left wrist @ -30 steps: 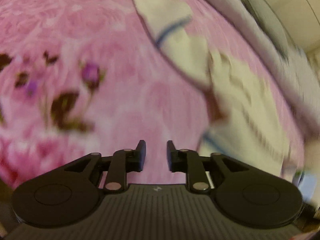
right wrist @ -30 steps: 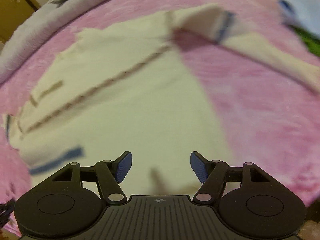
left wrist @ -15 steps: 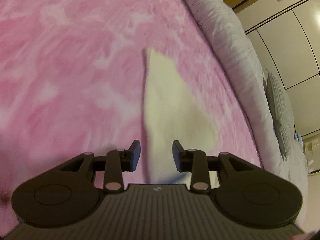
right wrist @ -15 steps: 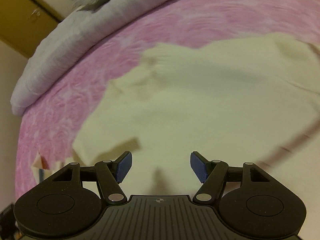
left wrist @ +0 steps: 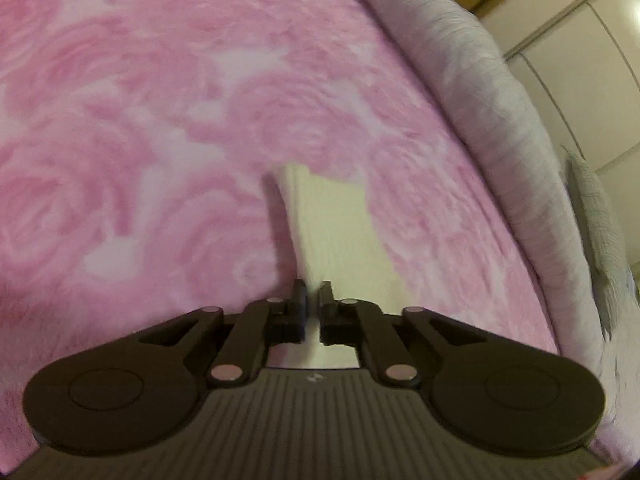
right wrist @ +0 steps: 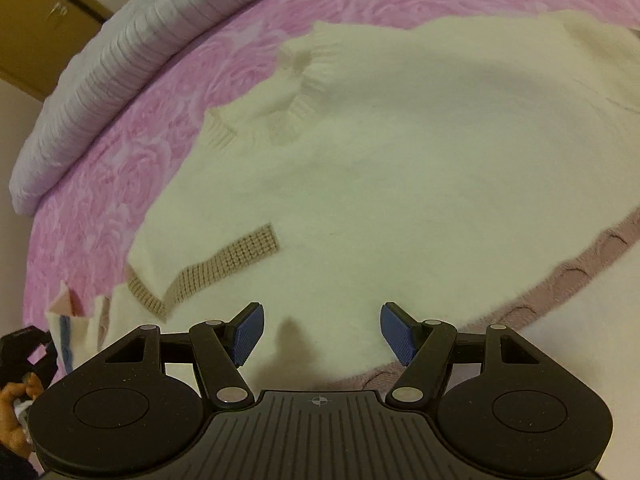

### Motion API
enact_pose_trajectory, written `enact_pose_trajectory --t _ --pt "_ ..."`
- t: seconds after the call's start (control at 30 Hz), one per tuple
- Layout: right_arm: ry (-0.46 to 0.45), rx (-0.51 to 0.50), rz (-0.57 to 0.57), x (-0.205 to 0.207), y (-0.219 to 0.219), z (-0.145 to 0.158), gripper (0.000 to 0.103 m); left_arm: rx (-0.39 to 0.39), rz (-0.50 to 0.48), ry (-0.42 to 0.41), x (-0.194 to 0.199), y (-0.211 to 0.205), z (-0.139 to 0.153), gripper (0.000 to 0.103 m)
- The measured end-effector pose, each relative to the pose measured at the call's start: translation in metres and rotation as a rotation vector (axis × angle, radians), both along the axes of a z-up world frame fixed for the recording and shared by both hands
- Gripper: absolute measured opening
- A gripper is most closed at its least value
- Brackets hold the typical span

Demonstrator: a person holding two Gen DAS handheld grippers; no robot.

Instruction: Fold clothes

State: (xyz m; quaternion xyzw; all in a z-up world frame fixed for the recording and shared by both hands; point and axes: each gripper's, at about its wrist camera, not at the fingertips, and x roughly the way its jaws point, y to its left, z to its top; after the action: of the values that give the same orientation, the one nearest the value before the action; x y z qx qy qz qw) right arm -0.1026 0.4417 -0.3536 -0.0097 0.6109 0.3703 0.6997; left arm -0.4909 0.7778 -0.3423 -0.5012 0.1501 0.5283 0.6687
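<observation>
On bed [right wrist: 132,152], cream sweater [right wrist: 400,168] lies spread, no fold seen; left gripper [left wrist: 313,300] clamps sleeve [left wrist: 332,224], right gripper [right wrist: 322,330] wide, empty; folding barely begun

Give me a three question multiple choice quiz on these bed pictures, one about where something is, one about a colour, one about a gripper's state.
1. Where does the cream sweater lie?
A. on the pink blanket
B. on the floor
C. on a chair

2. What colour are the right gripper pads?
A. red
B. blue
C. green

3. How is the left gripper?
A. wide open
B. out of view
C. shut on a cream strip

Answers: 1 A, pink shows all round it. 2 B, both pads are blue. 3 C, cream cloth runs between its closed fingers.
</observation>
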Motion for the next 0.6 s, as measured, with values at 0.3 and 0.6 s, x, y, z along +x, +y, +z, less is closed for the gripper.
enact_pose_trajectory --t 0.3,0.6 --pt "-0.019 -0.006 0.027 -0.004 0.001 0.015 0.069 0.276 0.198 0.226 -0.092 -0.133 0.069 0.004" --pt "-0.075 0.013 0.05 -0.03 -0.065 0.047 0.069 0.046 0.273 0.32 -0.117 -0.204 0.034 0.011"
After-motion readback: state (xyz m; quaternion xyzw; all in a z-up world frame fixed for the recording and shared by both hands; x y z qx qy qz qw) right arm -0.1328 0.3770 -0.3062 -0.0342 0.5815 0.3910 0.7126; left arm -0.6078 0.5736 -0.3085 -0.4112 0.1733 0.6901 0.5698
